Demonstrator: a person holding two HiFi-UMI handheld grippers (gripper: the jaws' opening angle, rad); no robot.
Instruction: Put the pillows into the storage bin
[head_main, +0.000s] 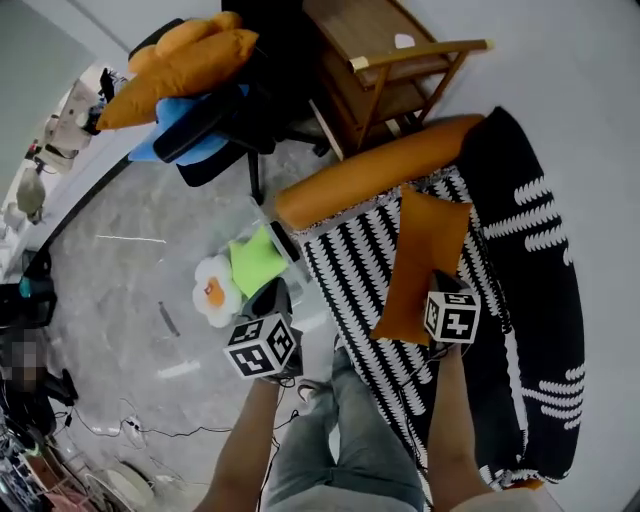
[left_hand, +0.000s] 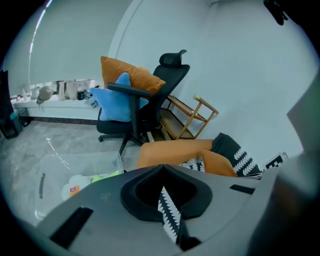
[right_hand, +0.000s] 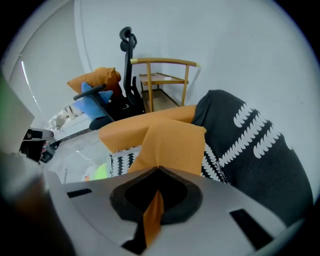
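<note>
Bin (left_hand: 65, 165): green pillow (head_main: 255, 262), flower pillow (head_main: 213, 290) in. Your right gripper (right_hand: 158, 172) clamps orange pillow (right_hand: 172, 142); left gripper (left_hand: 163, 167) clamps striped mat (left_hand: 167, 212). Others remain out.

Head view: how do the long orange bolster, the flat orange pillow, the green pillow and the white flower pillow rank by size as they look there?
1. long orange bolster
2. flat orange pillow
3. green pillow and white flower pillow: these look about alike. Both lie lower, farther from the camera, so I leave them unranked.
</note>
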